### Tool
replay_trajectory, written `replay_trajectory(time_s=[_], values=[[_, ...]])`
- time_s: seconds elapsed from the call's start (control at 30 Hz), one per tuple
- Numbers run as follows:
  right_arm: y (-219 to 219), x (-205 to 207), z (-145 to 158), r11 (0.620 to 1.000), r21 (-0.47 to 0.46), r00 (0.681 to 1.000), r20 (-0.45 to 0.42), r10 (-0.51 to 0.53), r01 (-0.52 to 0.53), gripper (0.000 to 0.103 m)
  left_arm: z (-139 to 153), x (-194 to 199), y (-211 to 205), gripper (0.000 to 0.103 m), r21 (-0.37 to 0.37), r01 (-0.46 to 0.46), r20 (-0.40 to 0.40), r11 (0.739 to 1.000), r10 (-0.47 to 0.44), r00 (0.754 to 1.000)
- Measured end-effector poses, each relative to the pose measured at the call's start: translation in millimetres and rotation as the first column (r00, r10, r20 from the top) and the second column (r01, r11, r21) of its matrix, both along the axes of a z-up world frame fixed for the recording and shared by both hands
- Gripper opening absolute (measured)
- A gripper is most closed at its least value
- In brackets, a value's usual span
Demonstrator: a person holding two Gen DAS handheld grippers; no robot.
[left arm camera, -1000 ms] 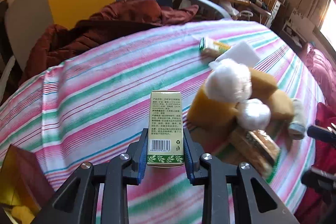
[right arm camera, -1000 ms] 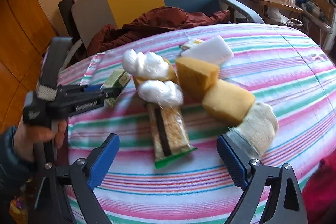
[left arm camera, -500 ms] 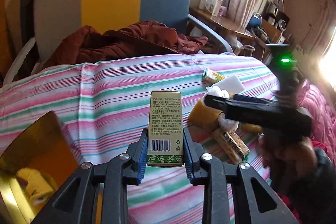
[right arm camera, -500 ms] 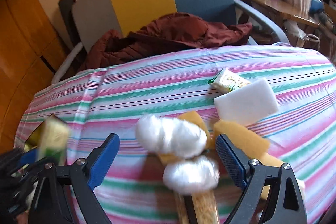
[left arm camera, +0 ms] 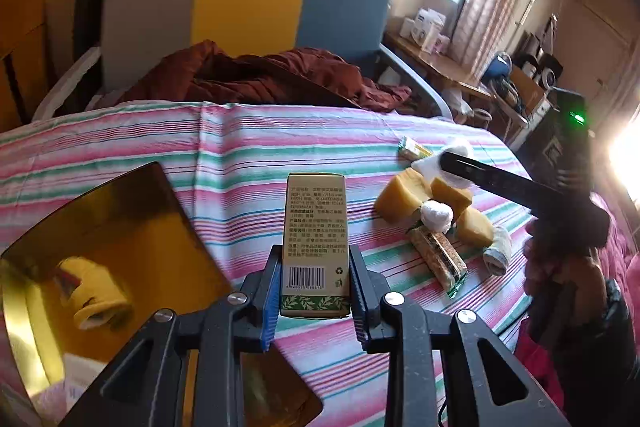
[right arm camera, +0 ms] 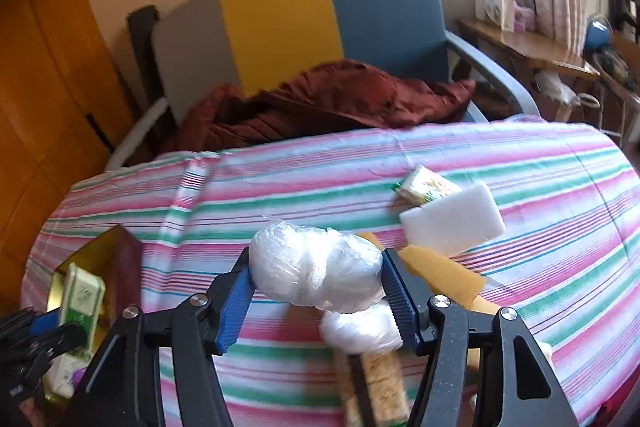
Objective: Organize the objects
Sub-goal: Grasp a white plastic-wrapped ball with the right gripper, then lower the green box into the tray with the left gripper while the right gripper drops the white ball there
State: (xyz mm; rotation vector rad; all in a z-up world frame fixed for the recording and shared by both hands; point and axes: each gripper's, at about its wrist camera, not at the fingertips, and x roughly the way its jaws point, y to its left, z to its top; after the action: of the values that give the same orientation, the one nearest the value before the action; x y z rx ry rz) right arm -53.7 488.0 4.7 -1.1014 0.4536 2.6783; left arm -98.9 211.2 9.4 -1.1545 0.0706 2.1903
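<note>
**Box carried to the tin, right side closing on a wrapped ball**

My left hand-held gripper [left arm camera: 314, 293] is clenched on the green carton [left arm camera: 315, 241], pads on both narrow sides, barcode end nearest me. A second ago the carton sat low over the striped cloth [left arm camera: 224, 163] right next to the pile; now it is up off the cloth and off to the left of the pile, just right of the gold tin [left arm camera: 120, 223]. The tin is open and already has a yellow roll [left arm camera: 94, 297] inside. In the right wrist view the carton [right arm camera: 82, 297] hangs over the tin's near corner.

My right hand-held gripper [right arm camera: 316, 285] has just been closing. A second ago its jaws stood wide over the whole pile with nothing between them; now the plastic-wrapped white ball [right arm camera: 316, 273] fills the gap and both blue pads touch its sides, so I call it grasping the ball. Film looks slippery and soft, grip could squash or slide, my guess.

Rest of the pile, placed from that ball: second white ball [right arm camera: 360, 327] just below it, touching; cereal bar [right arm camera: 376, 383] under that; yellow sponge [right arm camera: 440, 271] right of it; white foam block [right arm camera: 454, 219] further up right; small green packet [right arm camera: 426, 185] touching the block's top edge.

Meaning for the task: carton is about ready to drop into the tin, ball looks like the next item to go. Neither is in yet.
</note>
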Motion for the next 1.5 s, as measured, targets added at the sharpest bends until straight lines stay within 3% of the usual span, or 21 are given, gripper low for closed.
replay_trajectory(time_s=[0.33, 0.6, 0.77, 1.07, 1.2, 1.3, 1.43, 1.5], values=[[-95, 23, 32, 0.976, 0.001, 0.971, -0.093, 0.218, -0.219, 0.062, 10, 0, -97, 0.029, 0.022, -0.179, -0.012, 0.984, 0.179, 0.984], [-180, 23, 27, 0.919, 0.015, 0.915, -0.084, 0.394, -0.394, 0.062, -10, -9, -190, 0.029, -0.033, -0.371, -0.007, 0.928, 0.371, 0.929], [-216, 16, 17, 0.889, 0.011, 0.888, -0.048, 0.457, -0.457, 0.062, -34, -14, -224, 0.029, -0.074, -0.429, 0.026, 0.900, 0.431, 0.902], [-247, 0, 4, 0.870, 0.012, 0.870, 0.006, 0.493, -0.493, 0.062, -56, -12, -250, 0.038, -0.091, -0.501, 0.067, 0.861, 0.507, 0.859], [-257, -8, -6, 0.869, 0.015, 0.869, 0.036, 0.494, -0.494, 0.063, -52, -2, -256, 0.038, -0.073, -0.513, 0.056, 0.855, 0.517, 0.854], [-259, -13, -15, 0.876, -0.002, 0.874, 0.058, 0.482, -0.482, 0.067, -45, 10, -254, 0.038, -0.055, -0.519, 0.025, 0.853, 0.521, 0.853], [-259, -13, -21, 0.887, -0.019, 0.884, 0.067, 0.462, -0.462, 0.085, -33, 25, -247, 0.041, -0.032, -0.530, -0.032, 0.847, 0.529, 0.848], [-258, -11, -23, 0.889, -0.026, 0.886, 0.068, 0.458, -0.458, 0.089, -26, 33, -244, 0.044, -0.023, -0.543, -0.067, 0.840, 0.540, 0.839]])
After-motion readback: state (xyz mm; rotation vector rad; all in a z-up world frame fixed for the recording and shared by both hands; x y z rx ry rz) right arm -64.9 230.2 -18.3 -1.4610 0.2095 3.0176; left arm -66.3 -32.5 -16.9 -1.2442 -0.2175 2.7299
